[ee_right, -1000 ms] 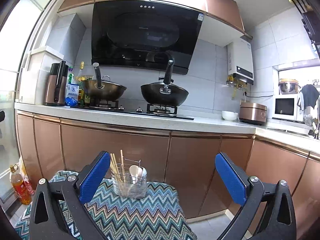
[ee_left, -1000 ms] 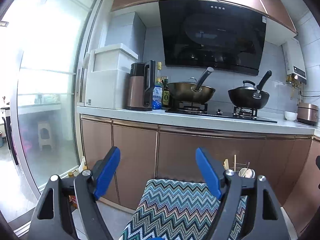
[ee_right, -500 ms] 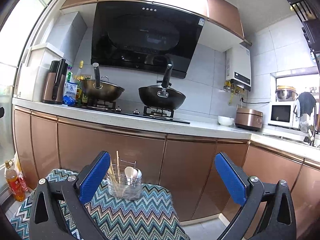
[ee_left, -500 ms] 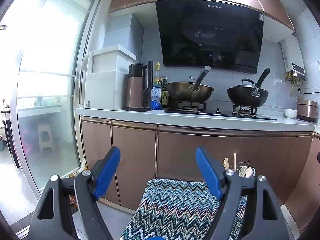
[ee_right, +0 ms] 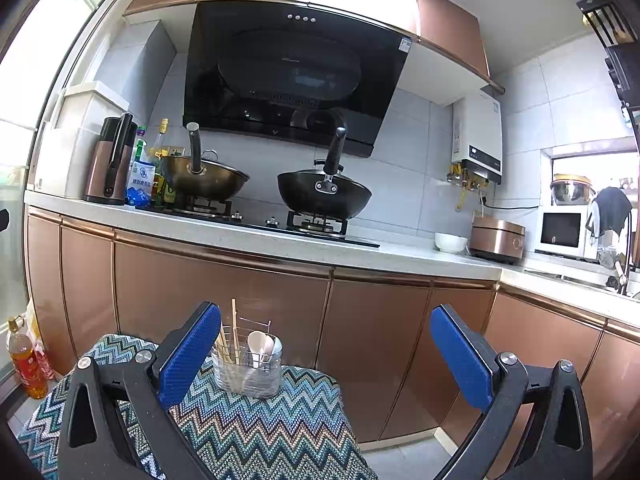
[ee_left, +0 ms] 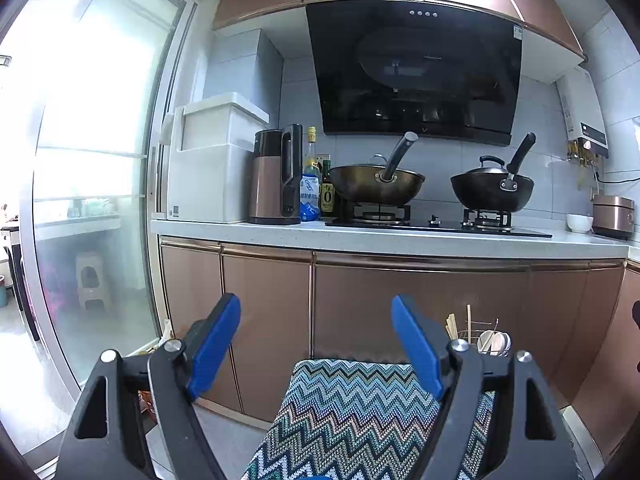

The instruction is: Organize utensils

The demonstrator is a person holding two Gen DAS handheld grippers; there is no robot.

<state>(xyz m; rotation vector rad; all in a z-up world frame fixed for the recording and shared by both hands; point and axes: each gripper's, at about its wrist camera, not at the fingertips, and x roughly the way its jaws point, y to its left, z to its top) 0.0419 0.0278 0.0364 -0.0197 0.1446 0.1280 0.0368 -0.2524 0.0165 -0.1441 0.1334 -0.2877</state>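
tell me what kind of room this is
A home kitchen, most likely. A black range hood hangs over a gas stove with two woks, and a microwave sits on the counter. A utensil holder stands on a zigzag-patterned cloth.

Both grippers are just hanging in the air right now, gripping nothing. The left black two-finger gripper with blue padded fingertips (ee_left: 316,344) is sitting with its jaws spread wide, the blue pads (ee_left: 214,344) angling outward from each other and the black finger arms running down to the bottom of its view. The right black gripper with the same blue pads (ee_right: 326,354) is gaping even wider, and it is pointing forward, roughly level.
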